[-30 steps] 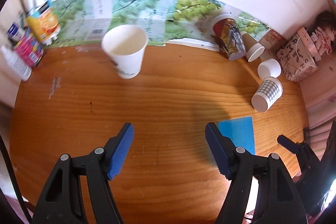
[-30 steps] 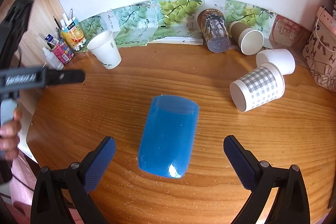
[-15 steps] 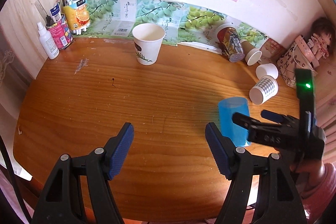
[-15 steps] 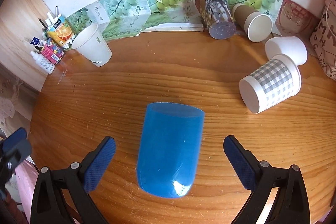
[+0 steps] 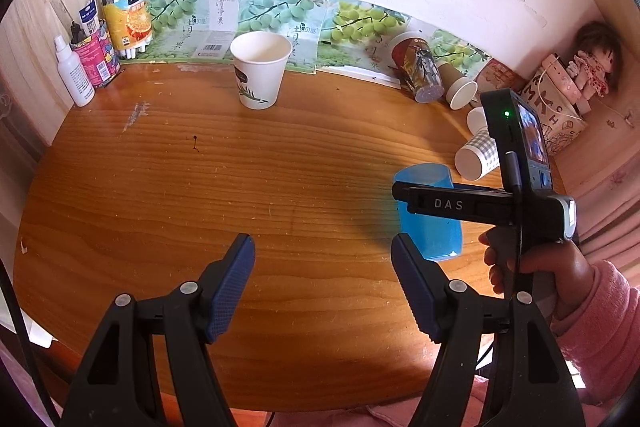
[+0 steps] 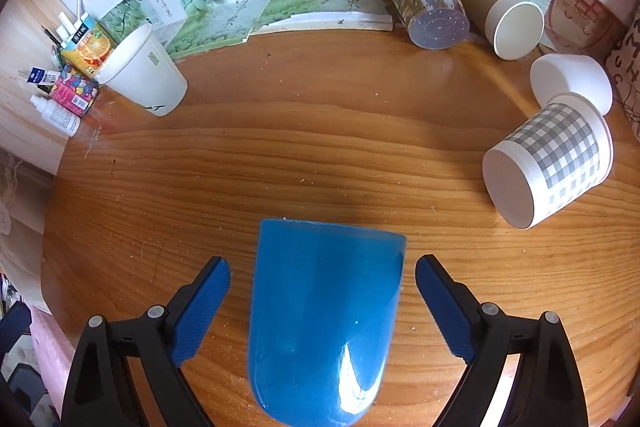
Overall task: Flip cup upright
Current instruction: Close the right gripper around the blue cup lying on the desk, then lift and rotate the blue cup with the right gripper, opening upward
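Note:
A blue plastic cup (image 6: 324, 311) lies on its side on the wooden table (image 6: 280, 155), its closed base toward me and its mouth pointing away. My right gripper (image 6: 322, 301) is open, with one finger on each side of the cup, not touching it. In the left wrist view the blue cup (image 5: 430, 223) lies at the right, partly behind the right gripper's body. My left gripper (image 5: 322, 283) is open and empty above the table's near middle, left of the cup.
A white paper cup (image 5: 260, 69) stands upright at the back. A checked cup (image 6: 548, 171), a white cup (image 6: 572, 79), a brown cup (image 6: 502, 17) and a printed cup (image 6: 420, 1) lie at the back right. Bottles and a pen holder (image 5: 96, 55) stand at the back left.
My right gripper has moved forward and down, so its fingers now flank the blue cup. My left gripper has pulled back and away from the white cup.

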`<state>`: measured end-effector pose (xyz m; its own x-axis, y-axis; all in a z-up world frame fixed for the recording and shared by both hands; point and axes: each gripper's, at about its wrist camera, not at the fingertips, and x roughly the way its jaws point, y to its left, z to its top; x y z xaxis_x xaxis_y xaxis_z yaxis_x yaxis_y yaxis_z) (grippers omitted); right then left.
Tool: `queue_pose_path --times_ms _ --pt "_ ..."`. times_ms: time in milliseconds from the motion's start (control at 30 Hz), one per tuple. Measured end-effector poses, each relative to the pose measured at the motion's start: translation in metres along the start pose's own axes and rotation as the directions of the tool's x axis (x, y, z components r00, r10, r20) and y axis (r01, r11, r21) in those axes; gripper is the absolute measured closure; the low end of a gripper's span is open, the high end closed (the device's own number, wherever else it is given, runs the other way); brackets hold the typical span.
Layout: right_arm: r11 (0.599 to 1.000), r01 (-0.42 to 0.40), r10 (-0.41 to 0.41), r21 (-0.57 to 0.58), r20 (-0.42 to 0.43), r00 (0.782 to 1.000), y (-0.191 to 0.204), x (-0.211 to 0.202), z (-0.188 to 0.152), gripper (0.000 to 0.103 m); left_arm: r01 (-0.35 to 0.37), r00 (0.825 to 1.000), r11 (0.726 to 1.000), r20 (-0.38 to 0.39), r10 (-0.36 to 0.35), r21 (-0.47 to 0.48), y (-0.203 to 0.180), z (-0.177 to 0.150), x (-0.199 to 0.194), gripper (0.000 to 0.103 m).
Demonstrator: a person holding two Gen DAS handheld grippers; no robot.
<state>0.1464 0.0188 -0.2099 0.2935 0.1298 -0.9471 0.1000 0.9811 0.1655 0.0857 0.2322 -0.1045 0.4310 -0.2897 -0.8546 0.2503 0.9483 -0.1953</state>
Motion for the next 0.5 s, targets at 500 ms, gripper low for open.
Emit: queue_pose_path --times_ms 500 --pt "1.000 0.016 -0.016 0.010 -0.042 0.999 0.003 0.013 0.002 0.029 0.018 1.000 1.000 -0.013 -0.018 0.017 0.004 0.012 0.006 0.029"
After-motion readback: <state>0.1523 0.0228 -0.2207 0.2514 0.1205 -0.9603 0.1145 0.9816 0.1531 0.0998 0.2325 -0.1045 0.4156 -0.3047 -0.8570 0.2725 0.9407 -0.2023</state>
